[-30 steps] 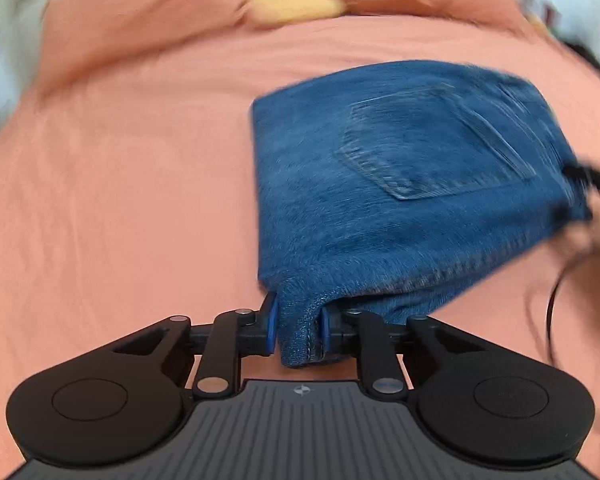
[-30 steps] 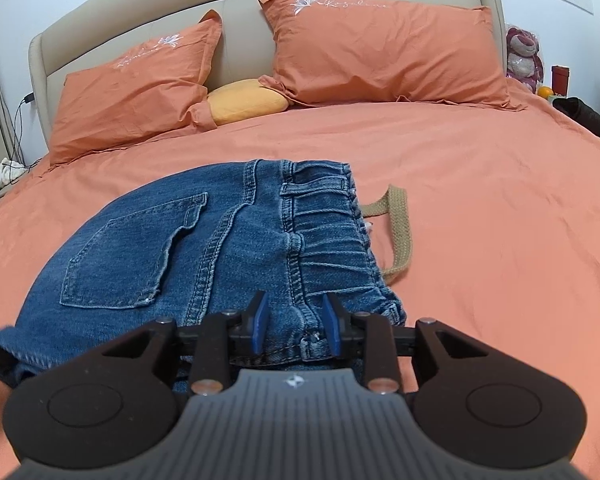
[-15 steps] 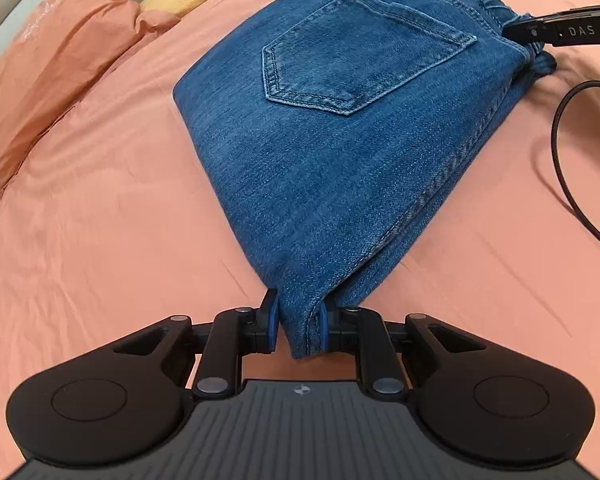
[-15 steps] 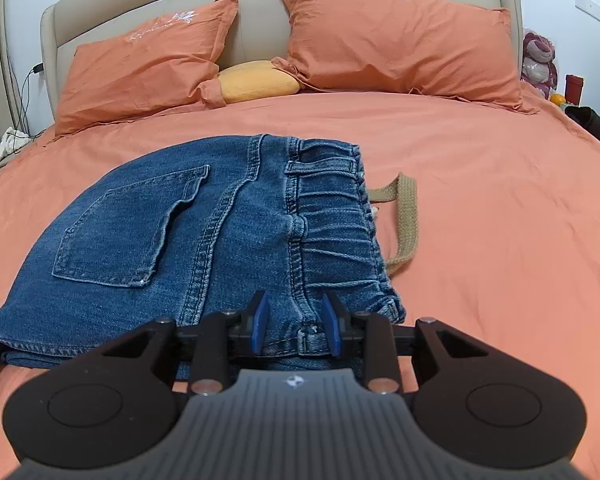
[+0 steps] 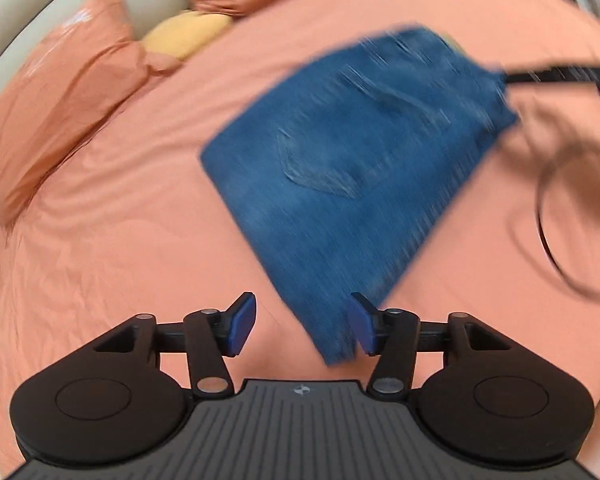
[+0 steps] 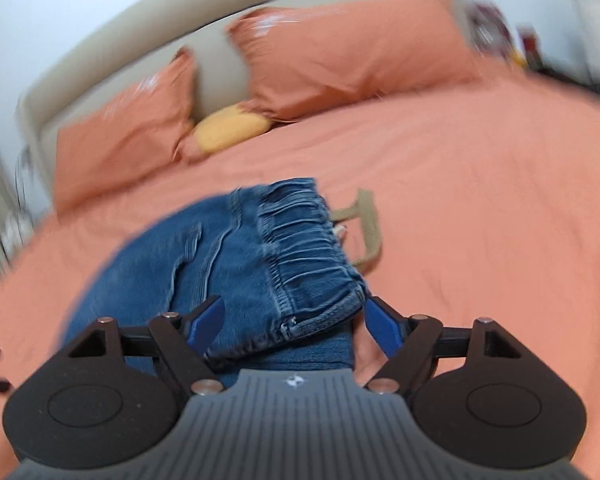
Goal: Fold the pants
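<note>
Folded blue denim pants (image 5: 352, 160) lie flat on the orange bed sheet (image 5: 120, 220), back pocket up. My left gripper (image 5: 302, 326) is open at the near corner of the fold; the denim tip lies beside its right pad and is not clamped. In the right wrist view the pants (image 6: 236, 264) show their elastic waistband (image 6: 308, 248). My right gripper (image 6: 294, 326) is open, its blue pads spread either side of the waistband corner. The right gripper's black finger shows in the left view (image 5: 560, 76) at the far corner. Both views are motion-blurred.
Two orange pillows (image 6: 340, 52) and a yellow cushion (image 6: 230, 128) lie against the beige headboard (image 6: 220, 8). A tan strap (image 6: 370, 228) pokes out by the waistband. A black cable (image 5: 548, 220) loops at the right. Clutter sits beyond the bed's right side (image 6: 528, 44).
Both grippers have opened and let go of the pants, which now rest on the bed. Both grippers have pulled back a little and both views are blurred by motion.
</note>
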Demonstrator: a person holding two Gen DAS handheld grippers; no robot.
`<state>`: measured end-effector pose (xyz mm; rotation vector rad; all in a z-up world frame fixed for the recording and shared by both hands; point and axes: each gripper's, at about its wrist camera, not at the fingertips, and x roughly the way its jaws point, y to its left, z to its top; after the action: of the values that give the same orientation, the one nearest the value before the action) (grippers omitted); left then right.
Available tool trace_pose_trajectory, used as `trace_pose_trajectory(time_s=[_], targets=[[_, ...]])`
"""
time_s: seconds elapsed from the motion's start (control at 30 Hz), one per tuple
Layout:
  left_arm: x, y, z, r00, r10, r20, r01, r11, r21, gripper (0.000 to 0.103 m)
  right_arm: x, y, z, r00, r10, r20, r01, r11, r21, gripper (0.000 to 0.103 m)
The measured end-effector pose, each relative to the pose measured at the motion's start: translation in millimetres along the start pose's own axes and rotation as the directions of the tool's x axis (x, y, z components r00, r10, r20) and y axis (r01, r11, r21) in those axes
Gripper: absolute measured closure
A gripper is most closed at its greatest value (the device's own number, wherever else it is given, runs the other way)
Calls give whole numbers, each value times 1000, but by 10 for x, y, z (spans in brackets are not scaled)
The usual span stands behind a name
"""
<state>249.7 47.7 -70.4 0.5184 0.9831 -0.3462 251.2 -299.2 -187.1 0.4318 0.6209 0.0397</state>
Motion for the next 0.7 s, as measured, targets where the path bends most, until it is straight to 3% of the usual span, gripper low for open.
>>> trace_pose_trajectory(time_s=[0.1,0.2,0.4,0.53,0.7], targets=[[82,258,140,999,-37,35,42,989,-139,31,49,-323,6,998,58,-23,-51,968,245,27],[275,477,249,994,-95,52,106,955,-277,31,135,-513,-23,994,102,-44,-79,925,371,27],[770,844,297,985,-163,54,169,857,-487,30,433,-656,-59,981,175,-85,-111,862,495,38],[1095,1021,216,980,-194,53,188,788,-586,29,625,-670,-78,977,186,-103,-109,853,510,39],[1429,1187,115,950,-288,121,292,675,-678,24,813,-609,-32,974,203,-101,-135,878,459,42]])
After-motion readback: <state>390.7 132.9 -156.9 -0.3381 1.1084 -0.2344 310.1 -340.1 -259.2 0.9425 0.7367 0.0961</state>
